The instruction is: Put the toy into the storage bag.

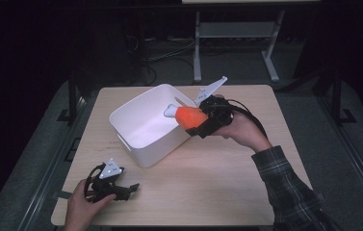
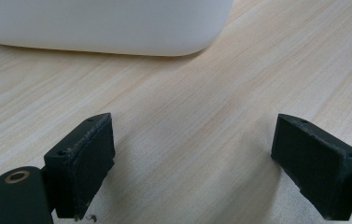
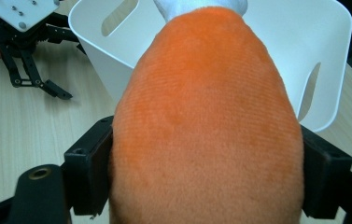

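The right claw (image 1: 199,119) clamps the orange plush toy (image 3: 206,121) over the white bin's (image 1: 140,144) near rim, where premature release risks it glancing off the wall onto the surface (image 1: 208,178).

Black hand-held gripper (image 1: 202,117) with grey triangular plate and cable; plaid sleeve (image 1: 285,185).

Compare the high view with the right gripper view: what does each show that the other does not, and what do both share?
High view alone: the person's right hand, a checked sleeve and the floor around the table. Right gripper view alone: close up, the plush's orange pile pressed between the right gripper jaws. Both: the orange plush toy with its white tip, the white bin, and the left gripper resting open on the table.
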The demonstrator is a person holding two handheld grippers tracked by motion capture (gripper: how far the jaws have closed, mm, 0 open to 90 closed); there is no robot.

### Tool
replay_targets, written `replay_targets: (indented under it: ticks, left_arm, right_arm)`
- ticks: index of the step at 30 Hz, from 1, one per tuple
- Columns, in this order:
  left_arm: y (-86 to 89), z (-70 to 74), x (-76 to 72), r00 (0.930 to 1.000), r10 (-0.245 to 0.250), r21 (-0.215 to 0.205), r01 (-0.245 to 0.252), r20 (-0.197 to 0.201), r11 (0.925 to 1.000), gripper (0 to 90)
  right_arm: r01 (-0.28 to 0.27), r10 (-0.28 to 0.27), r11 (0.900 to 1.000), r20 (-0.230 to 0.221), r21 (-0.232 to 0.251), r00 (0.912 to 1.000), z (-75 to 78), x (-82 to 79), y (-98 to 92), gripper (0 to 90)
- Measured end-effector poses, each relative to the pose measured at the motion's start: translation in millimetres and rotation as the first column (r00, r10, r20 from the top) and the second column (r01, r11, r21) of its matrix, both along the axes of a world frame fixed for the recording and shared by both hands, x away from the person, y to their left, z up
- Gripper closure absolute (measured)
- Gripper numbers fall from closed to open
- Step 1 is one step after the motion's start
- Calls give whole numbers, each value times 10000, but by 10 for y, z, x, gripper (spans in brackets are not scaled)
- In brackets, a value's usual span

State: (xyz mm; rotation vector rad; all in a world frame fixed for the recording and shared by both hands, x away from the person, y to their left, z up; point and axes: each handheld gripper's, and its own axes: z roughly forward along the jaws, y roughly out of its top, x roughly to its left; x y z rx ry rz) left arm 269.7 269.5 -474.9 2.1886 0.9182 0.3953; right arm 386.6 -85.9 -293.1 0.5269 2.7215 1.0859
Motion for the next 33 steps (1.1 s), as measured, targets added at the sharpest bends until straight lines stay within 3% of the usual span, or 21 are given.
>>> replay_targets:
  ticks: [14, 33]
  left_arm:
    - [-1, 0, 0, 10000, 12, -13, -12, 4, 10000, 125]
    - [1, 1, 0, 10000, -12, 16, 12, -5, 10000, 125]
  right_arm:
    - [-431, 431, 9991, 32, 56, 9991, 39, 155, 256, 202]
    - [-900, 905, 9957, 177, -234, 9957, 84, 259, 576, 201]
